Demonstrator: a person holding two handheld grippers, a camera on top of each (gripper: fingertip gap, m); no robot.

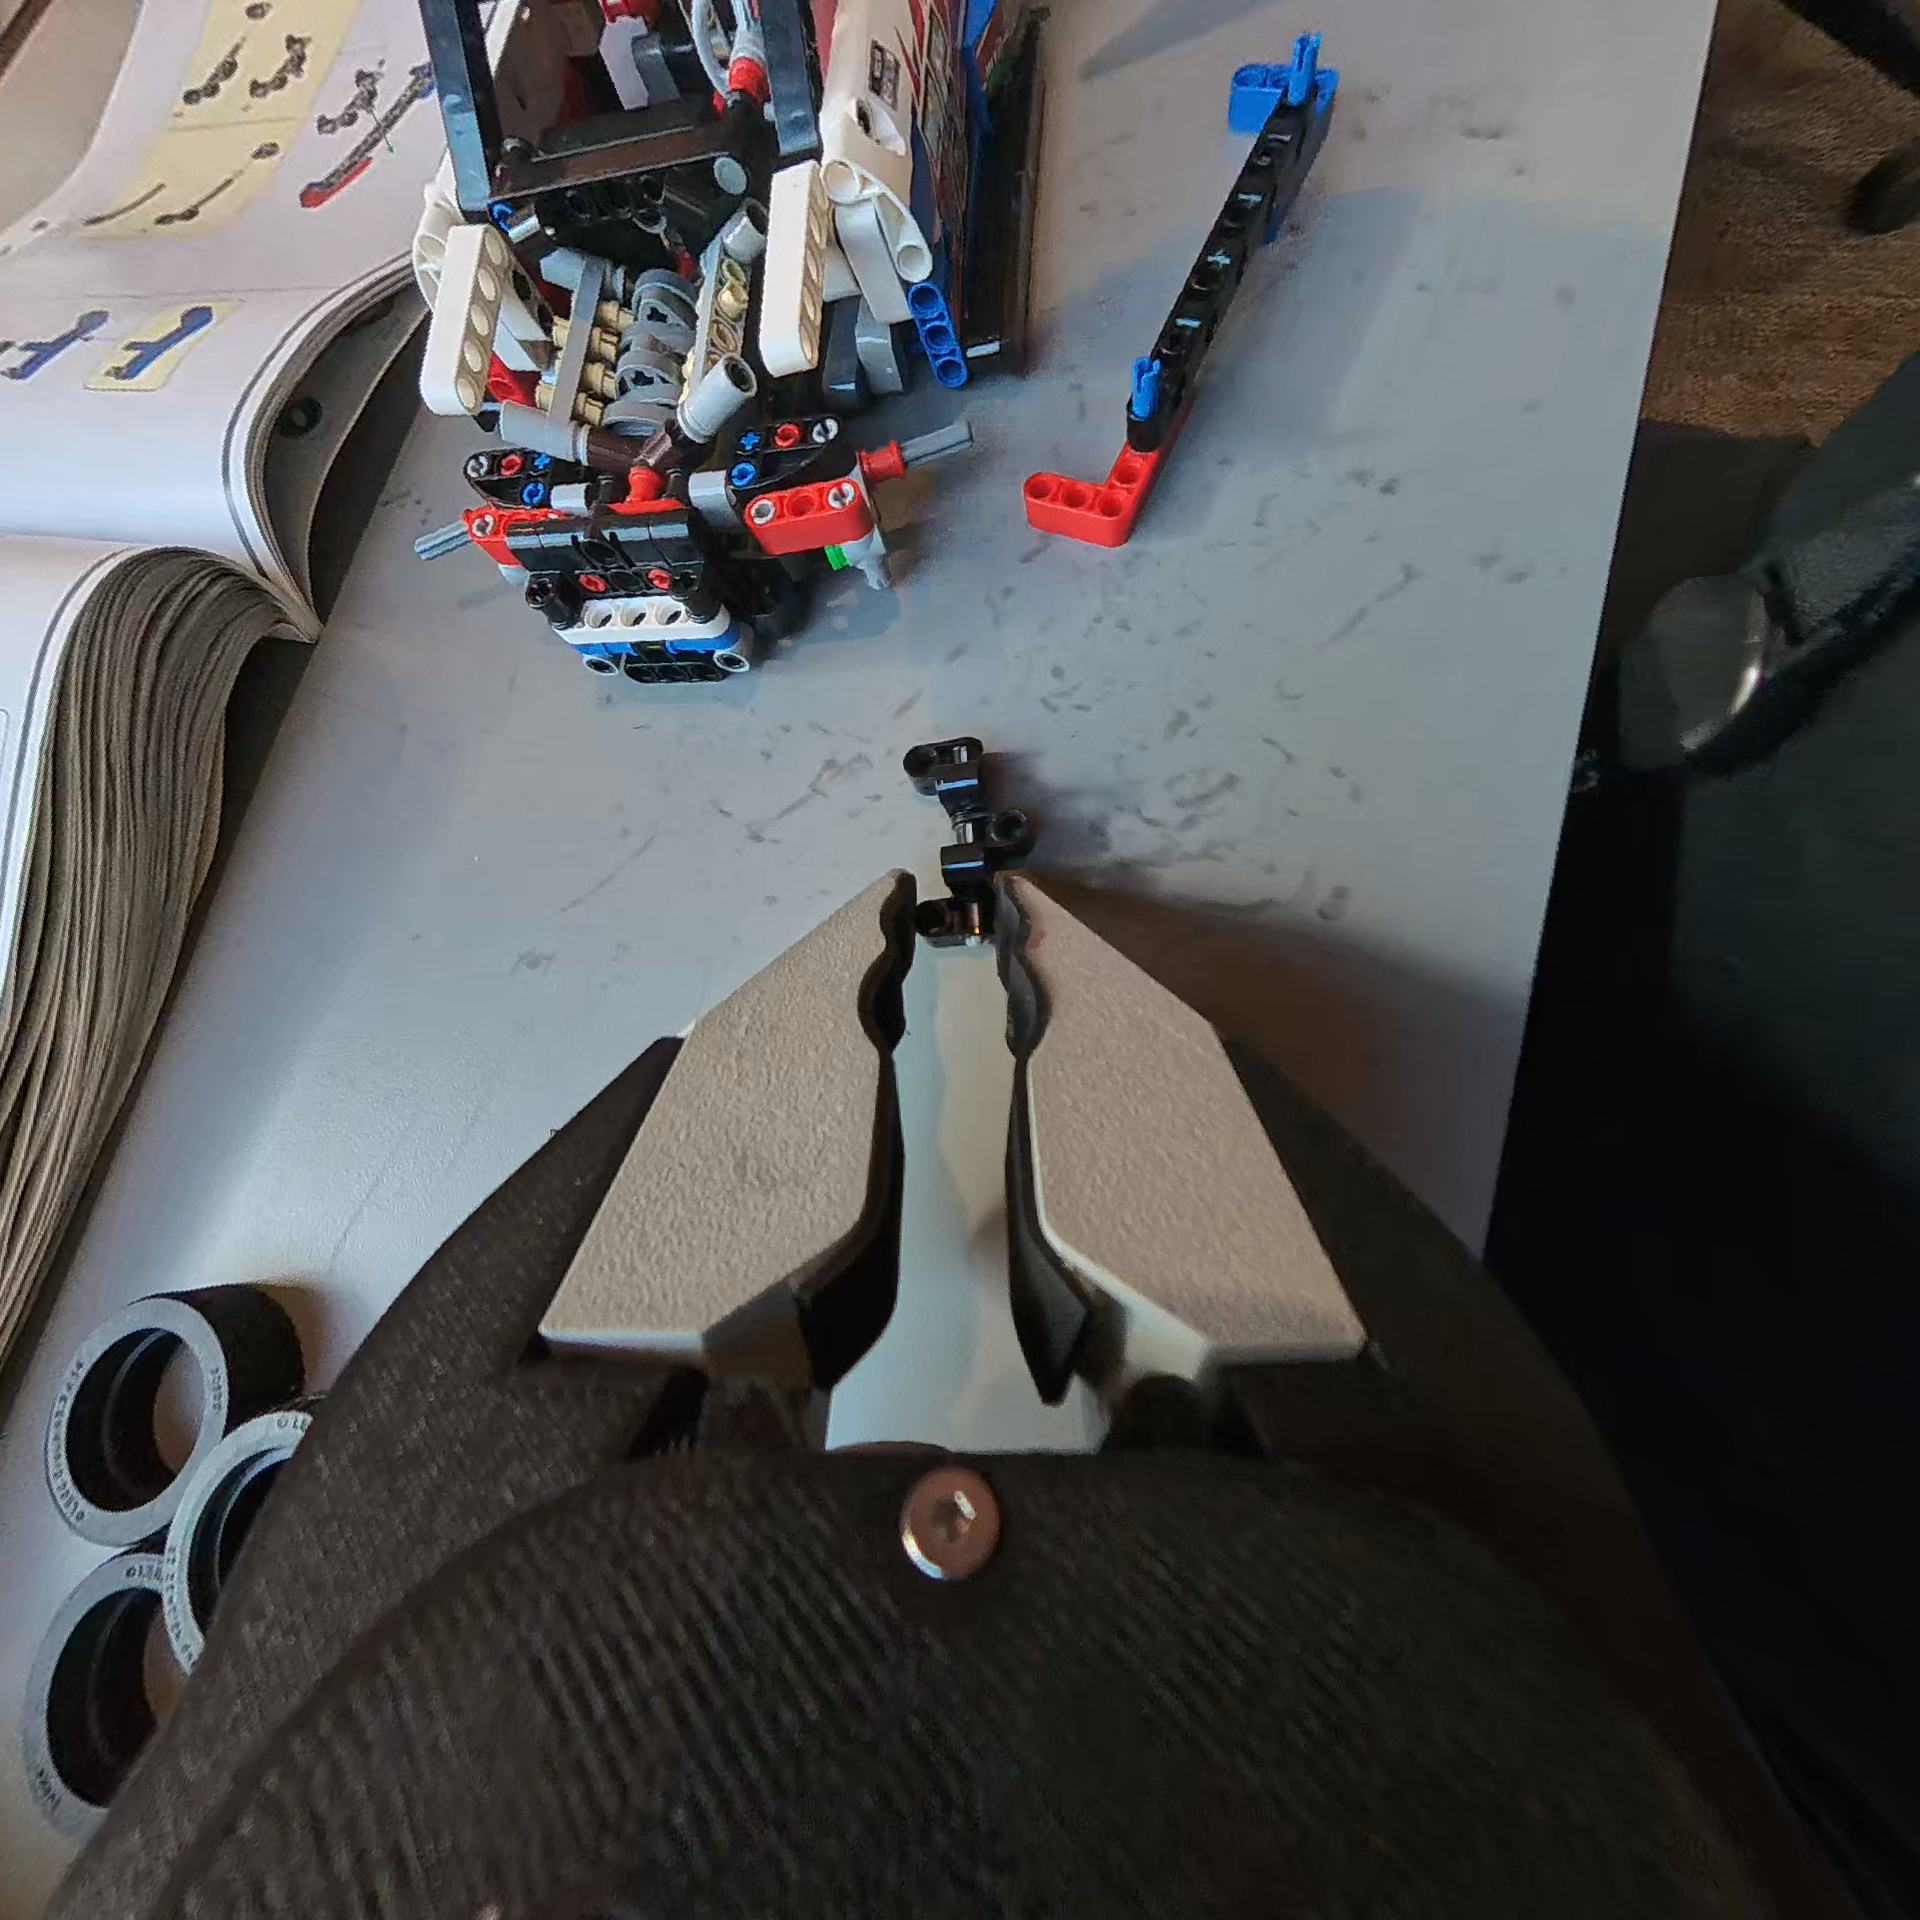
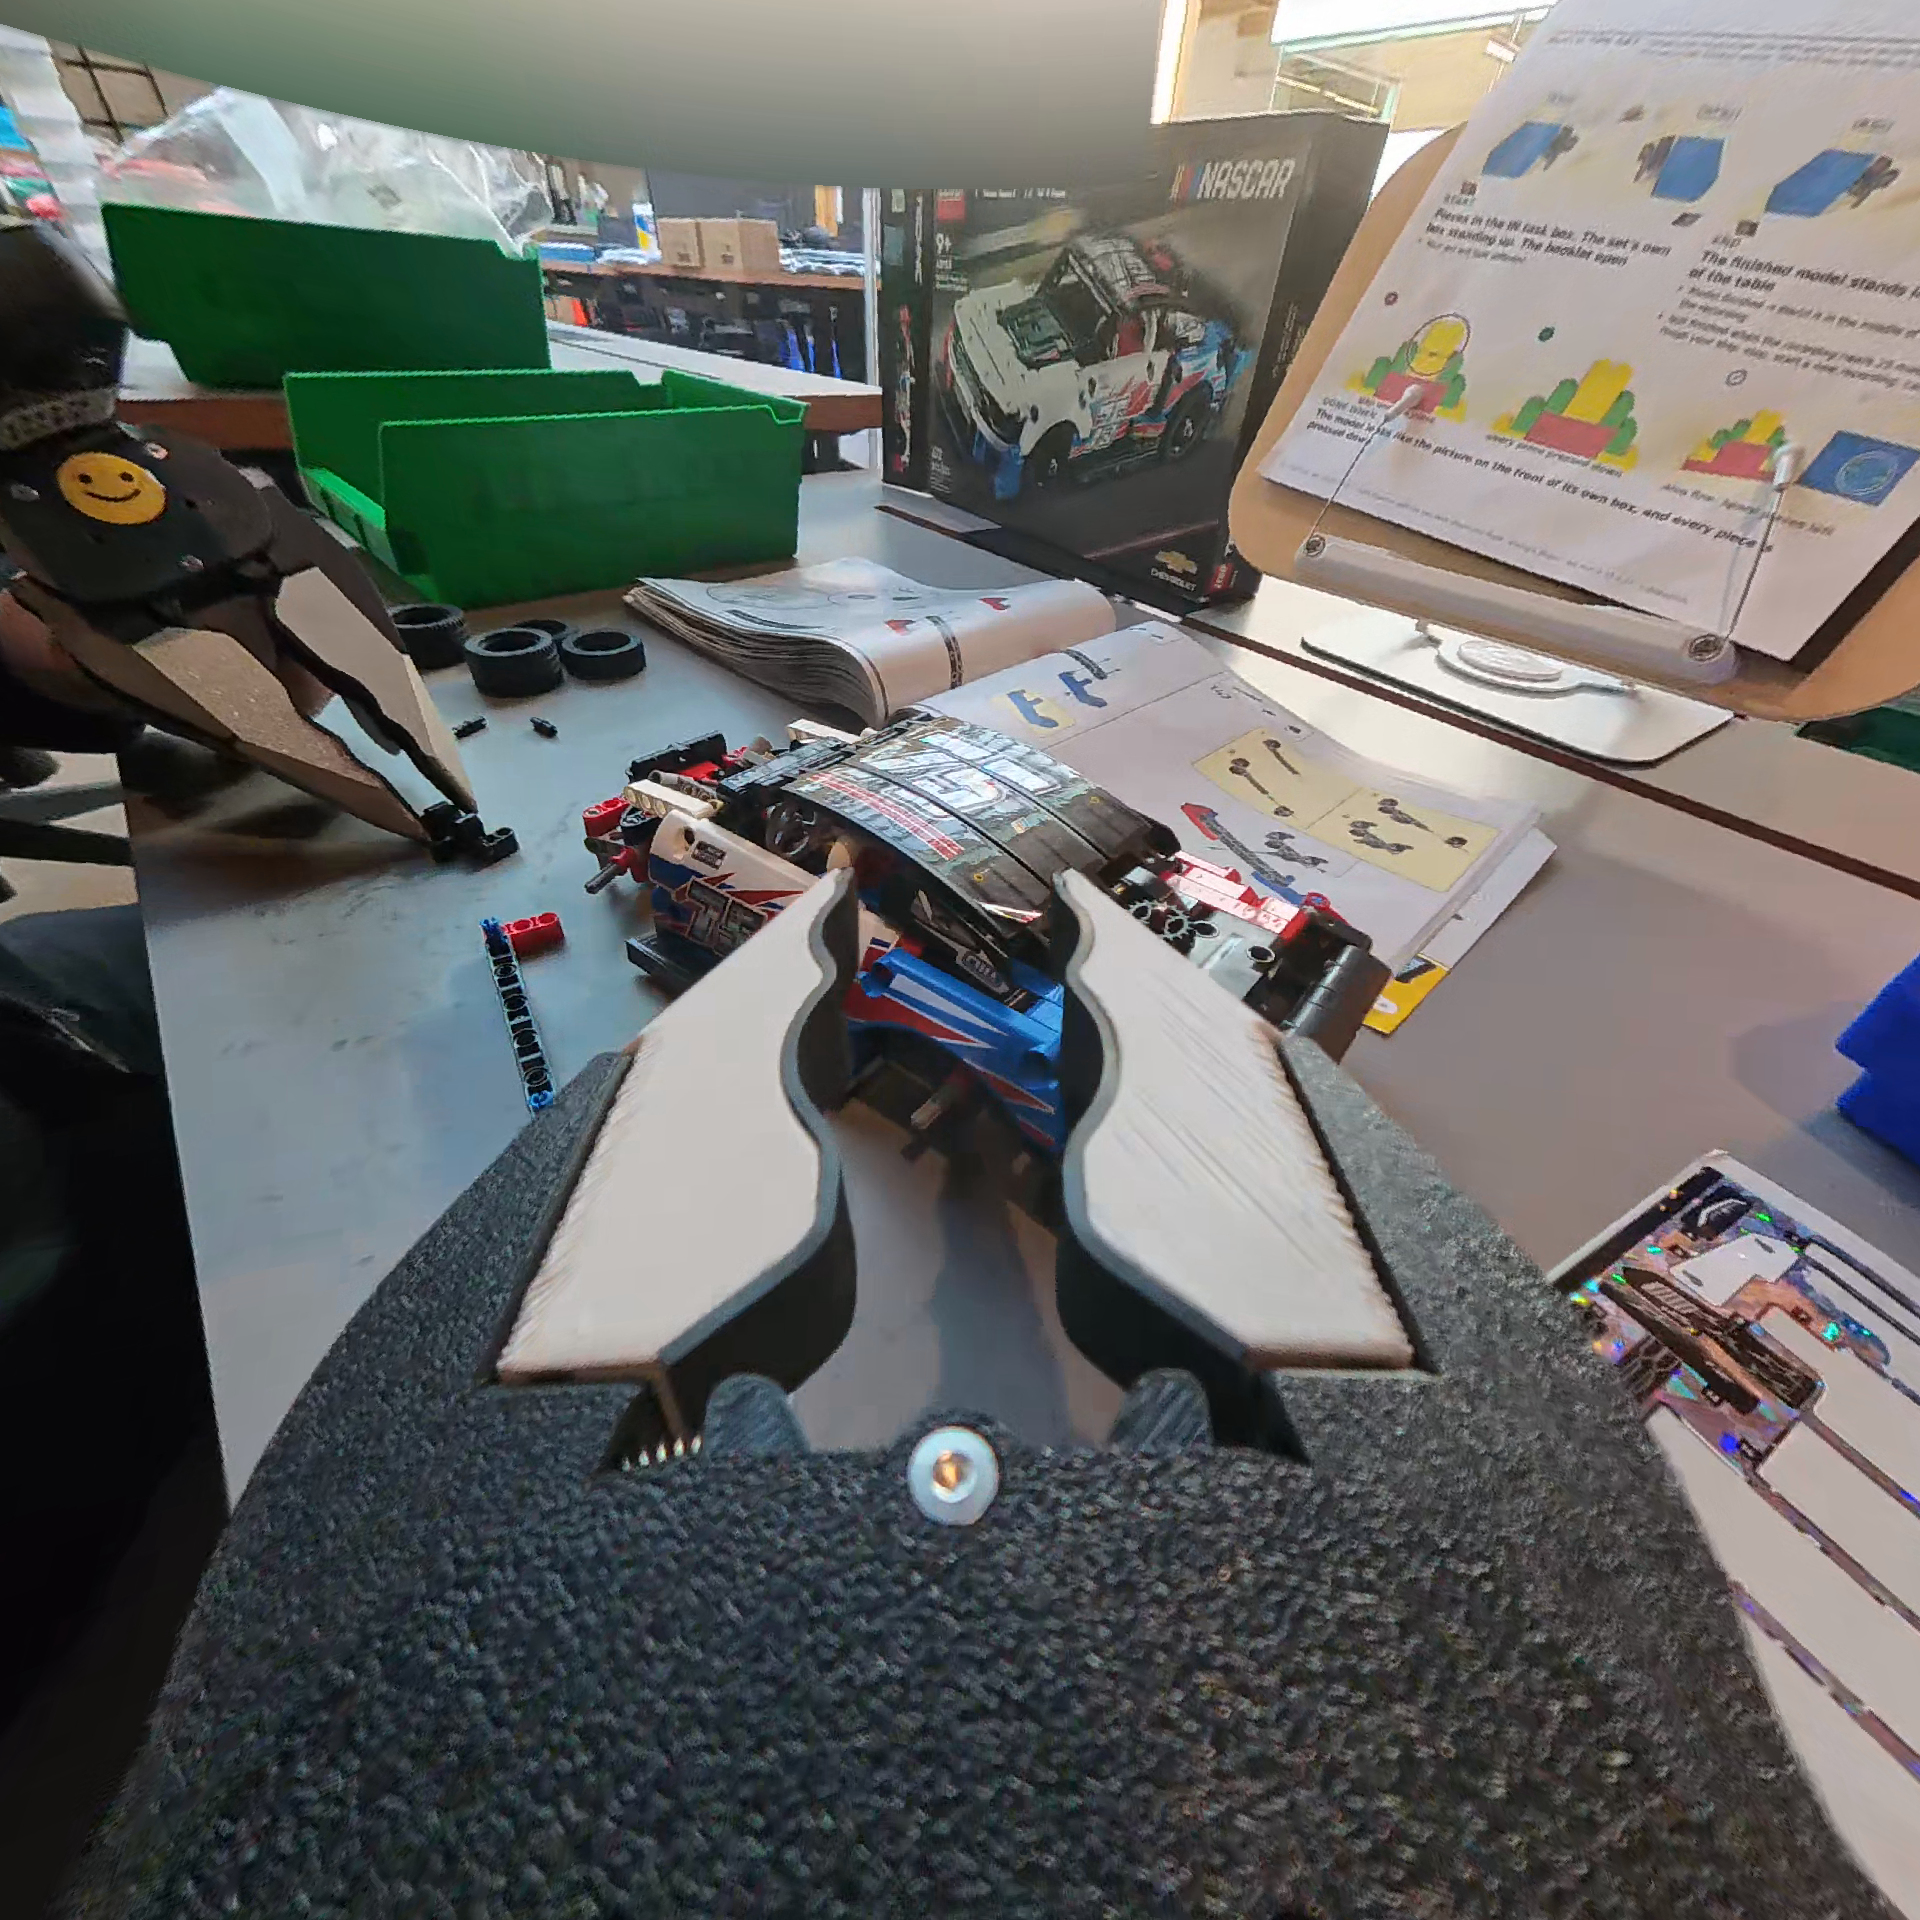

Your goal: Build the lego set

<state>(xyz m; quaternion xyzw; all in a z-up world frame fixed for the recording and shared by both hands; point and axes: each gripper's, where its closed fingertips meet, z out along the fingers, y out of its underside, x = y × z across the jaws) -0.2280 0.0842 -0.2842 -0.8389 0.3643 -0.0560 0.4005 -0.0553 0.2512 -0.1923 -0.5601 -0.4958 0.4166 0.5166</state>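
The partly built race car model (image 1: 644, 416) stands on the grey table (image 1: 520, 831); it also shows in the right wrist view (image 2: 935, 831). My left gripper (image 1: 958, 899) is shut on the near end of a small black connector piece (image 1: 961, 810) that rests on the table in front of the car. The same gripper (image 2: 447, 821) and piece (image 2: 478, 836) show at the left of the right wrist view. My right gripper (image 2: 956, 894) is open and empty, held just above the car's blue side. A long black beam (image 1: 1205, 291) with a red L-piece and a blue end lies to the right of the car.
Black tyres (image 2: 520, 655) and two small black pins (image 2: 542, 725) lie near the green bins (image 2: 582, 488). The open instruction booklet (image 2: 1195, 748) lies behind the car. The set's box (image 2: 1091, 364), a sheet on a stand (image 2: 1662, 312) and a sticker sheet (image 2: 1766, 1351) are to the right. The table edge (image 1: 1621, 520) is close on the right. The left gripper's tips are roughly 25 cm from the right gripper's.
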